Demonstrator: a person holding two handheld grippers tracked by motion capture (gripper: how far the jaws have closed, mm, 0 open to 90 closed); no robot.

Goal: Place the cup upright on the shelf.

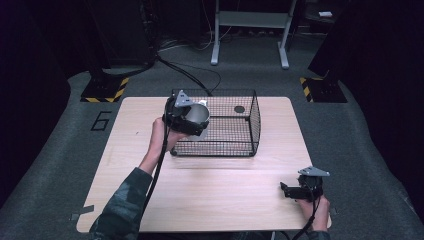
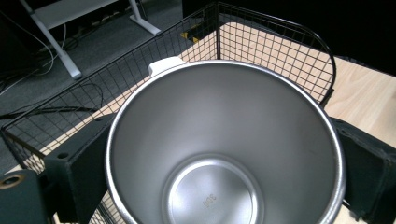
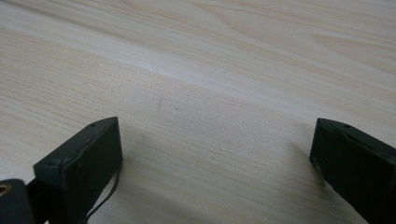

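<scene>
A shiny steel cup (image 1: 198, 116) (image 2: 224, 149) is held at the left edge of a black wire basket (image 1: 235, 122), its open mouth facing the left gripper view's camera. My left gripper (image 1: 186, 118) is shut on the cup, one black jaw on each side of its wall. The basket's mesh walls (image 2: 261, 42) rise behind the cup. A small dark round thing (image 1: 239, 109) lies on the basket floor at the back right. My right gripper (image 1: 287, 190) (image 3: 215, 163) rests low over the wooden table (image 3: 210, 70) near its front right corner, jaws wide apart, nothing between them.
The light wooden table (image 1: 210, 195) sits on grey carpet. Beyond it stand a grey metal frame (image 1: 250, 30), black stands with yellow-striped bases (image 1: 105, 90), and cables on the floor. A white tab (image 2: 166, 64) sticks up behind the cup's rim.
</scene>
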